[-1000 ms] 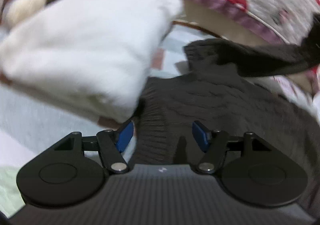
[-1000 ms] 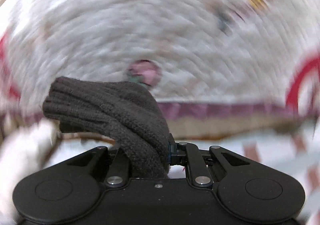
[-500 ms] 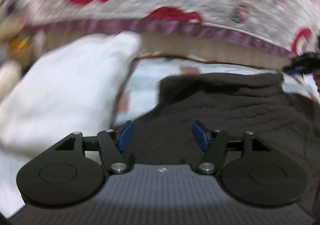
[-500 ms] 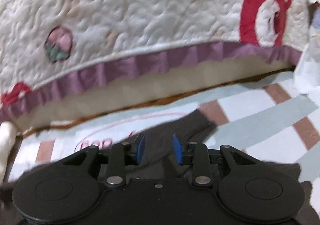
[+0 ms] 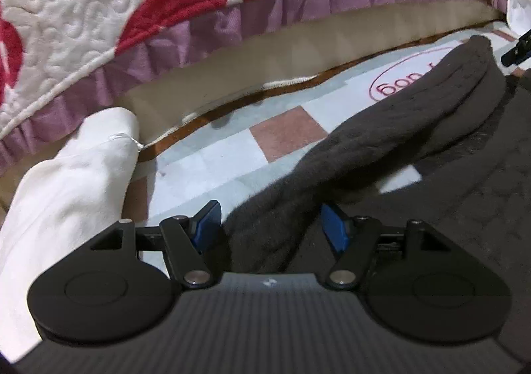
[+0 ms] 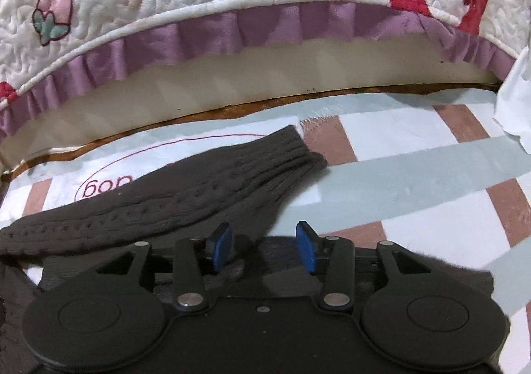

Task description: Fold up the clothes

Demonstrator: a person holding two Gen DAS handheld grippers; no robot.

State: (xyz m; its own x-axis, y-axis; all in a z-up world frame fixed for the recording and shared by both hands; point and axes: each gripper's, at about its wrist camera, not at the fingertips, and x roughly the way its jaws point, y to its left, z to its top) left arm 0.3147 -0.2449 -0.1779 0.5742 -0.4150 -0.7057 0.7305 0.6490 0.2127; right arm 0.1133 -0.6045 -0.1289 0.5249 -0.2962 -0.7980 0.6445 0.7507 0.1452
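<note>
Right gripper (image 6: 264, 246) fingers opening, nothing pinched; dark knit sleeve (image 6: 186, 198) lies freed just ahead, laid across sweater body (image 5: 464, 208) on checked mat (image 6: 415, 154), likely as fold. Left gripper (image 5: 270, 224) fingers apart, unclamped, straddling sleeve fabric, seemingly lining up next grab. White garment (image 5: 66, 181) left aside.

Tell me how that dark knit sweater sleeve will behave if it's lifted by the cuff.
The sleeve lies slack and creased on the checked sheet, so it would likely droop, not hold shape. Its thick cable knit suggests some weight and stretch. The ribbed cuff looks grippy, unlikely to slip.
</note>
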